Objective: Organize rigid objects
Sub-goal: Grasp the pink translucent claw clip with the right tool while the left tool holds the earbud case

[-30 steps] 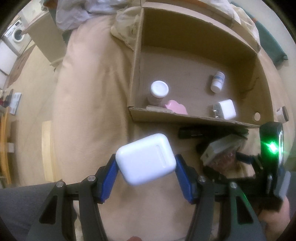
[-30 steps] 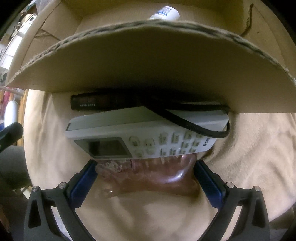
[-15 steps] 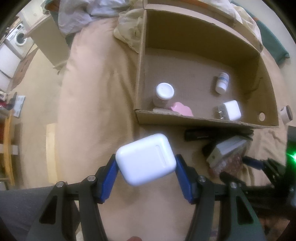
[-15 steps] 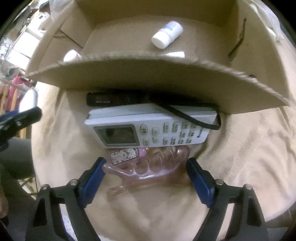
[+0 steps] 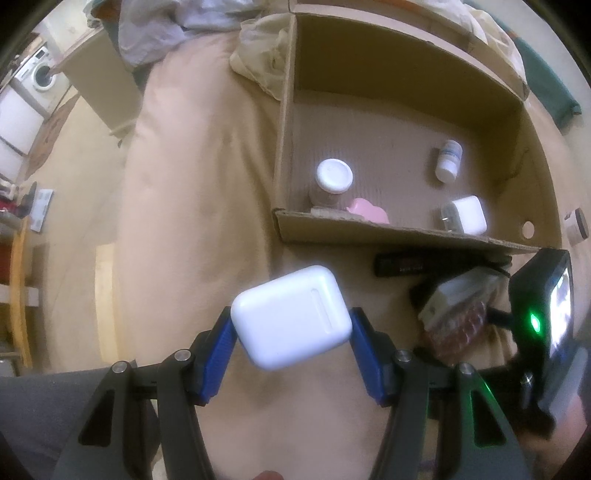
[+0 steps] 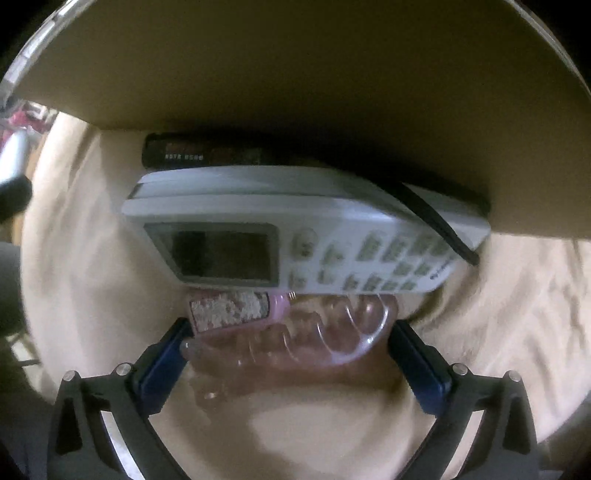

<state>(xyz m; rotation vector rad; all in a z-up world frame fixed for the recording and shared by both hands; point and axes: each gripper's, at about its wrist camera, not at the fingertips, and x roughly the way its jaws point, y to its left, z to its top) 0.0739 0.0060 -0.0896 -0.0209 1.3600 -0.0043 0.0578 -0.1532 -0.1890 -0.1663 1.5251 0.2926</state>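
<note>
The left gripper point(image 5: 291, 345) is clamping a white earbud case point(image 5: 291, 317) above the beige blanket point(image 5: 192, 221), short of the cardboard box point(image 5: 388, 230). The right gripper point(image 6: 288, 354) is straddling a clear pink hair clip point(image 6: 295, 332) beside the remote point(image 6: 295, 243); its grip cannot be told.

Domestic interior, bedroom or living area. Evidence: beige blanket-covered bed point(image 5: 192, 206) carrying an open cardboard box point(image 5: 402, 236); crumpled laundry point(image 5: 166, 26) at the bed's far edge; front-loading washing machine point(image 5: 40, 75) at upper left; air-conditioner remote point(image 6: 295, 243) beside the box.
</note>
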